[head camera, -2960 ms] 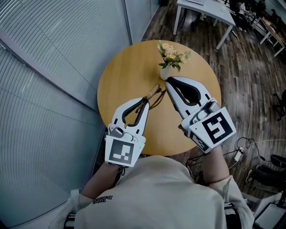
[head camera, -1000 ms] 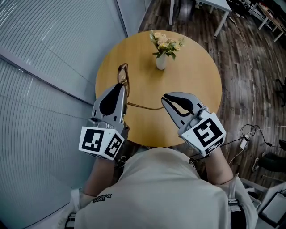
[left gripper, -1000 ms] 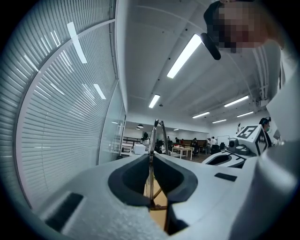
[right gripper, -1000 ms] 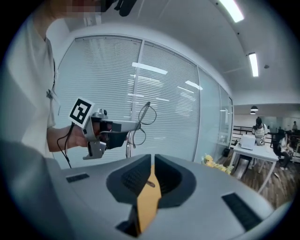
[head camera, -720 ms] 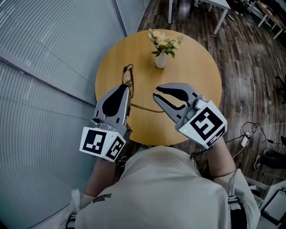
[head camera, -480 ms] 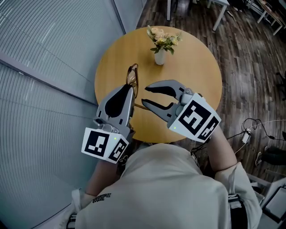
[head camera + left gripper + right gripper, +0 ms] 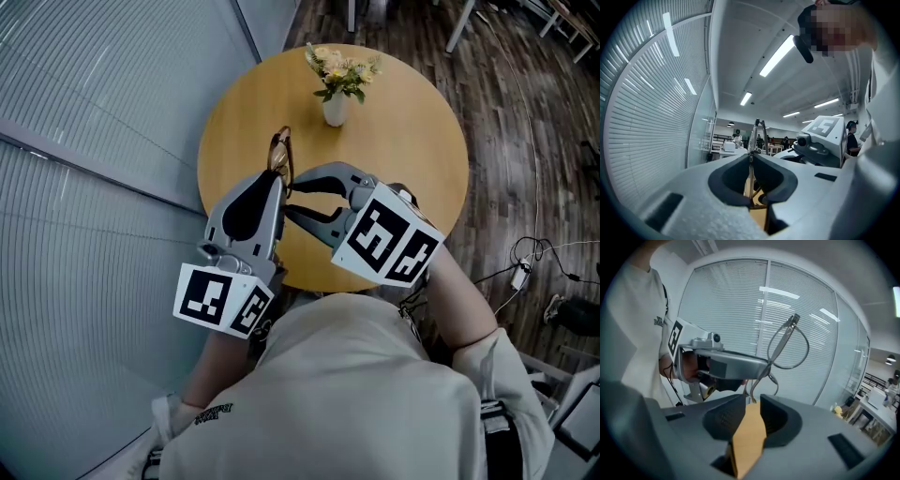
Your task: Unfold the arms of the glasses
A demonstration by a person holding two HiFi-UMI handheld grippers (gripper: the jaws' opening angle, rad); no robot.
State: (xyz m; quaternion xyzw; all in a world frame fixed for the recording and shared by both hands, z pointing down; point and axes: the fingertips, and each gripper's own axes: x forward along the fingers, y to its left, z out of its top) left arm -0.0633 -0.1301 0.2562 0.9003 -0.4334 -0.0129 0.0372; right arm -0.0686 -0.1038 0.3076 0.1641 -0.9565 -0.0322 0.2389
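The thin brown-framed glasses (image 7: 279, 153) are held up above the round wooden table (image 7: 412, 141), lenses standing on edge. My left gripper (image 7: 277, 180) is shut on the frame. From the left gripper view the glasses (image 7: 757, 131) rise straight out of the closed left gripper (image 7: 751, 157). My right gripper (image 7: 289, 195) points left at them, jaws open, close beside the left gripper's tips. In the right gripper view the glasses (image 7: 788, 345) hang from the left gripper (image 7: 723, 364), and one curved arm end dangles just above the open right gripper (image 7: 752, 401).
A white vase of flowers (image 7: 335, 89) stands at the far side of the table. A glass wall with blinds (image 7: 103, 141) runs along the left. Dark wood floor (image 7: 525, 141) lies to the right, with a cable on it.
My left gripper has raised the glasses slightly and kept hold. The right gripper has swung left from the table's near edge until its open jaws reach the glasses.
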